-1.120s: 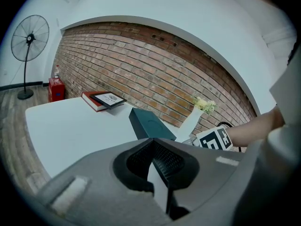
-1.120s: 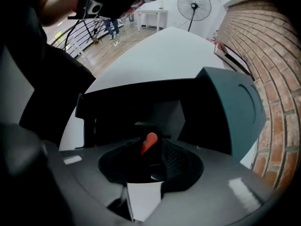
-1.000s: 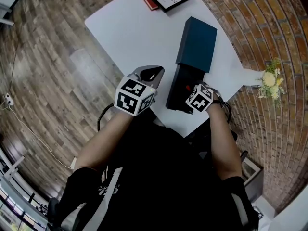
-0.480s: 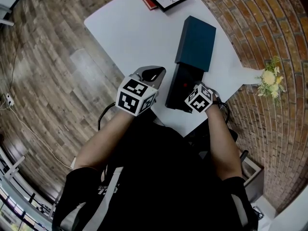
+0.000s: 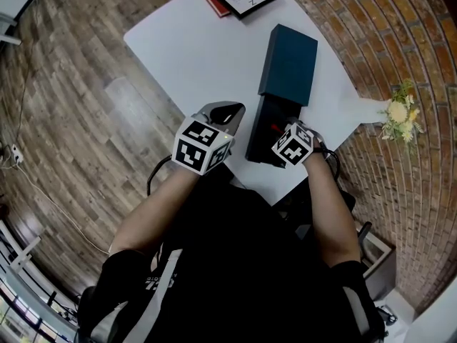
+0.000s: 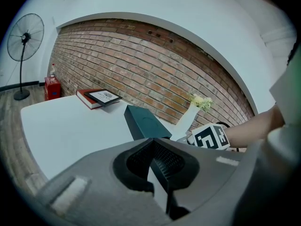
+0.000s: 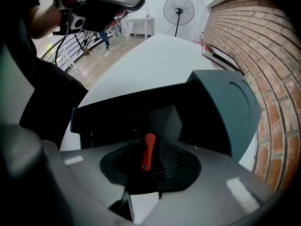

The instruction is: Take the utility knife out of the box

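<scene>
Our left hand-held gripper (image 6: 153, 149) waits, jaws together, over the bench (image 5: 193, 56), and with the right hand-held gripper (image 7: 149, 161) just opening its jaws, loose around the knife (image 7: 148, 149) in the box (image 5: 265, 133), we should centre on its body, clamp firmly and lift straight up.

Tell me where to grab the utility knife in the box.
Grip the utility knife across its slim red body, coming straight down from above: it sits low inside the open box, whose walls likely block any sideways approach.
</scene>
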Available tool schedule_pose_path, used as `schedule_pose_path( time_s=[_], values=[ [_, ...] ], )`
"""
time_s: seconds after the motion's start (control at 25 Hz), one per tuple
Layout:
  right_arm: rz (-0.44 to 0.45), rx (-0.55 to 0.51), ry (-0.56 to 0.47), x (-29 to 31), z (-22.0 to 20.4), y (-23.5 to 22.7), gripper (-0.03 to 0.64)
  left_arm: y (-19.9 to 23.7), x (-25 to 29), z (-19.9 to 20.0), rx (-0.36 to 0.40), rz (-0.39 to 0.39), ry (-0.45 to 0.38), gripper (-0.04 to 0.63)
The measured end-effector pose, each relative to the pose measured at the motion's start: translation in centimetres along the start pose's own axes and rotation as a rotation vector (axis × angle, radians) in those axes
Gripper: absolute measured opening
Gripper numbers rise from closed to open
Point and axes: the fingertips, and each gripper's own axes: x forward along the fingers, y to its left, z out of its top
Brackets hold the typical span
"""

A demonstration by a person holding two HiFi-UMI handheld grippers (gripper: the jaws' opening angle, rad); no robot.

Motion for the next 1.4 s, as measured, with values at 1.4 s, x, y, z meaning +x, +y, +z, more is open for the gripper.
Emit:
schedule_pose_path(
  time_s=[1.4],
  values=[
    [-0.001,-0.141,-0.033,0.0,-0.1,1.3,0.049,-0.1,-0.5,-1.8,-0.032,0.005,0.001,0.008]
  ],
)
